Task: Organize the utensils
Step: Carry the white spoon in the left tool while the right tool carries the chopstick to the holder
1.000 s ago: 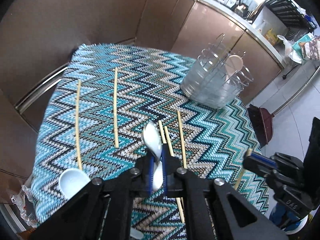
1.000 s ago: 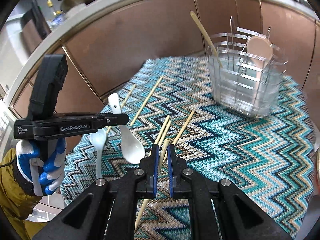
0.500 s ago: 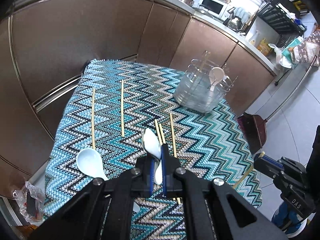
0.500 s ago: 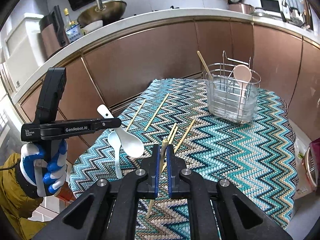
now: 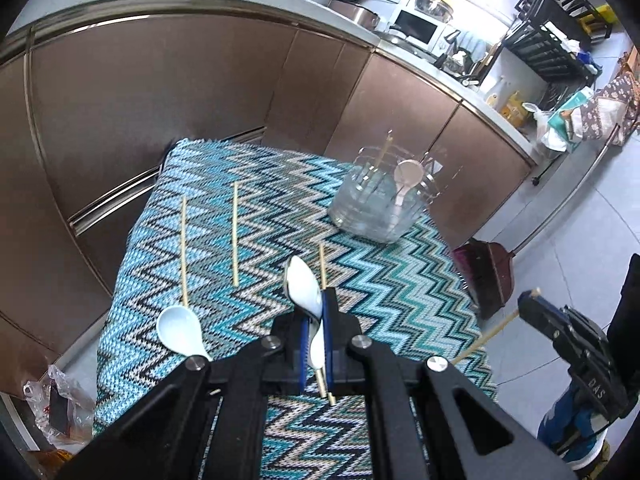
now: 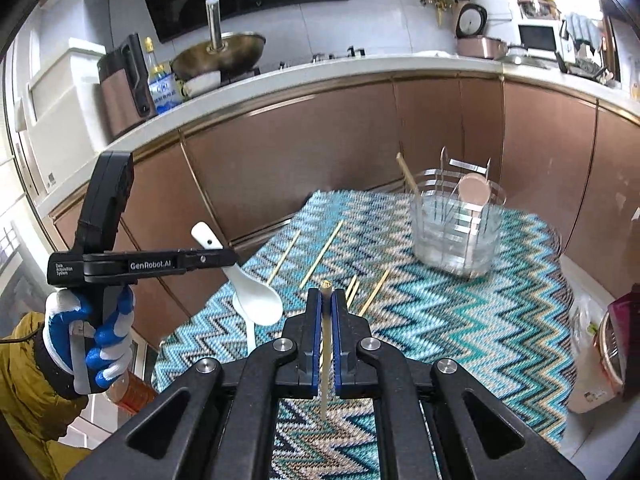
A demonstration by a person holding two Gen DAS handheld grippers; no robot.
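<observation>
zigzag cloth [image 5: 400, 280] below; white spoon [image 5: 304, 288] bowl-forward, chopstick [image 6: 326, 340] pointing ahead.

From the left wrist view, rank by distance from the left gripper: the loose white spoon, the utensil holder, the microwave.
From the left gripper:
1. loose white spoon, on the cloth, lower left.
2. utensil holder, far side of the cloth, right.
3. microwave, on the counter behind.
</observation>
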